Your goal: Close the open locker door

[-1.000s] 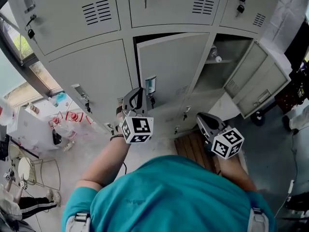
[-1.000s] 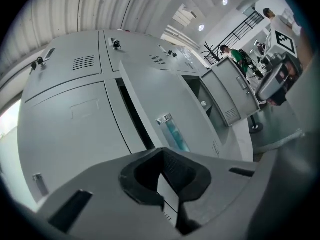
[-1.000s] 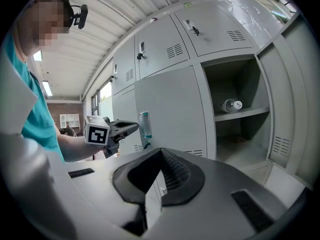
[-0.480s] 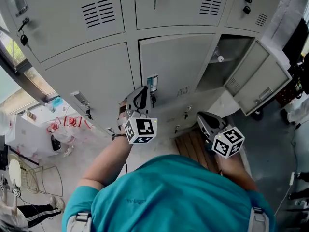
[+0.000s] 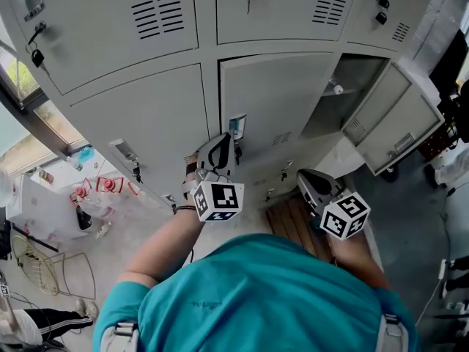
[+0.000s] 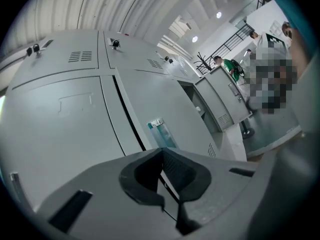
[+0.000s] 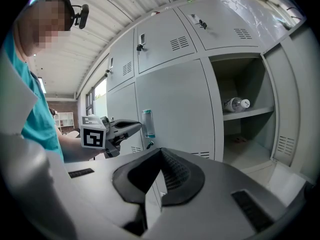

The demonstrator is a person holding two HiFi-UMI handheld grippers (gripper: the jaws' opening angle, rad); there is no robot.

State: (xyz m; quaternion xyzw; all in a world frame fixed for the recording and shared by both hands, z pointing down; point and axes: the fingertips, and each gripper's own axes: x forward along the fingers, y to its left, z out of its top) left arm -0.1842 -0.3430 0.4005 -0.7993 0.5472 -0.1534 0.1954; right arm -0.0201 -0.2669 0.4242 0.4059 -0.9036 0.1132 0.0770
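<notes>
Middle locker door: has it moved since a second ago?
Yes. The middle locker door has swung in toward the locker frame; the dark gap along its top and left edge has closed.

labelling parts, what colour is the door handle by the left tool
Translucent teal plastic handle on the pale grey metal door; clearest in right gripper view.

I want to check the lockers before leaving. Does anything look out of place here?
Yes. One locker at the right stands wide open, its door swung outward, while its neighbours look shut. A plastic bottle lies on its side on the shelf inside.
</notes>
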